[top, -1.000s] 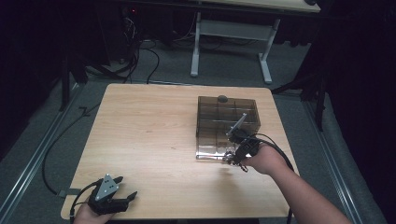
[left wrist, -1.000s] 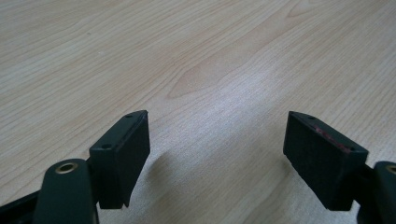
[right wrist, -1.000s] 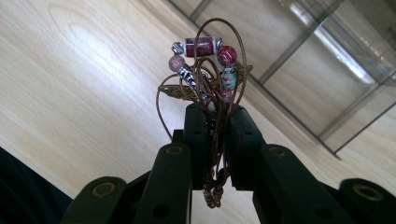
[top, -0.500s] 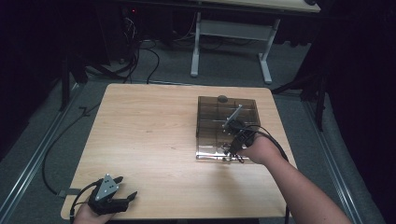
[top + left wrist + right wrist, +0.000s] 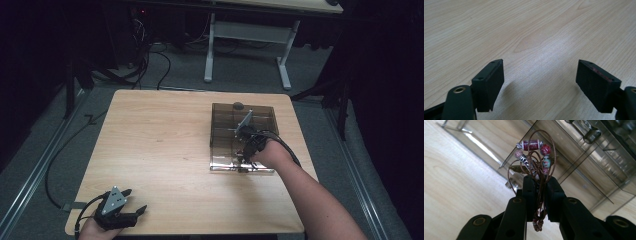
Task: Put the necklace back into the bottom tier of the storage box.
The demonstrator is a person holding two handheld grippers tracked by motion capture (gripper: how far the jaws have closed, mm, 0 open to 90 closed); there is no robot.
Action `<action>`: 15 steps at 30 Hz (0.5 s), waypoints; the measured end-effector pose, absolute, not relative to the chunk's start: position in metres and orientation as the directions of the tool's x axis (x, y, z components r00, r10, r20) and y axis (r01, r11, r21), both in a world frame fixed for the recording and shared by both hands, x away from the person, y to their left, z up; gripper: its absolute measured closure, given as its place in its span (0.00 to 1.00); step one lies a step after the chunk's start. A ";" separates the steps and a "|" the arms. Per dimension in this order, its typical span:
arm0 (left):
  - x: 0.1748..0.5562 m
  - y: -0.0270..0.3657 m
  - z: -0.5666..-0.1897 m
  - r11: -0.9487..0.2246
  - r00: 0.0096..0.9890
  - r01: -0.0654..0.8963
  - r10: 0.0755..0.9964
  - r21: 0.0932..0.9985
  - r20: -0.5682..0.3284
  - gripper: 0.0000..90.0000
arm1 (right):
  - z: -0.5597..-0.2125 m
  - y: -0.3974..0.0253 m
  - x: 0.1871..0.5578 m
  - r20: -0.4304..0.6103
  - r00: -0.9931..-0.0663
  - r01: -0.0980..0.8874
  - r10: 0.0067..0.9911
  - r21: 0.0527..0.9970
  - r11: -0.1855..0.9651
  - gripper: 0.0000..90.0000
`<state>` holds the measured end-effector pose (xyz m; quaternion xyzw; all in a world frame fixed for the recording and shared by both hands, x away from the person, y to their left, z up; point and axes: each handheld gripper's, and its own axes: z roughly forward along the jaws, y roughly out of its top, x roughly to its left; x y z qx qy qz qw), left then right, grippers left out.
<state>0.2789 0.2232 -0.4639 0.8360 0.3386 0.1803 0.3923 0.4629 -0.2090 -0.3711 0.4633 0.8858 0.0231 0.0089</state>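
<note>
The right gripper (image 5: 243, 156) has moved farther over the box (image 5: 220, 125). It carries the bracelet (image 5: 536, 157) along.

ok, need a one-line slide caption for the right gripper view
Right gripper shut on a beaded cord bracelet, held over a clear compartment box.

red-pink beads (image 5: 532, 144), brown cord (image 5: 541, 173), smoky box (image 5: 243, 136)

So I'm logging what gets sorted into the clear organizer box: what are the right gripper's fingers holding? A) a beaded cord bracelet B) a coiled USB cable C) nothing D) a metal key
A: in the right gripper view, the right gripper has its fingers shut on a brown cord bracelet strung with red, pink and teal beads, held over the organizer box.
</note>
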 end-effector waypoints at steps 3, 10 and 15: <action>0.279 0.223 -0.464 -0.465 0.707 0.424 0.706 0.777 0.036 0.26 | -0.378 -0.209 0.466 0.004 -0.575 0.818 0.818 0.032 0.575 0.89; 0.279 0.223 -0.464 -0.467 0.709 0.424 0.705 0.776 0.037 0.26 | -0.388 -0.207 0.468 0.008 -0.591 0.807 0.807 0.020 0.591 0.89; 0.279 0.223 -0.464 -0.468 0.709 0.424 0.704 0.776 0.037 0.25 | -0.395 -0.202 0.470 -0.003 -0.589 0.808 0.808 0.005 0.589 0.89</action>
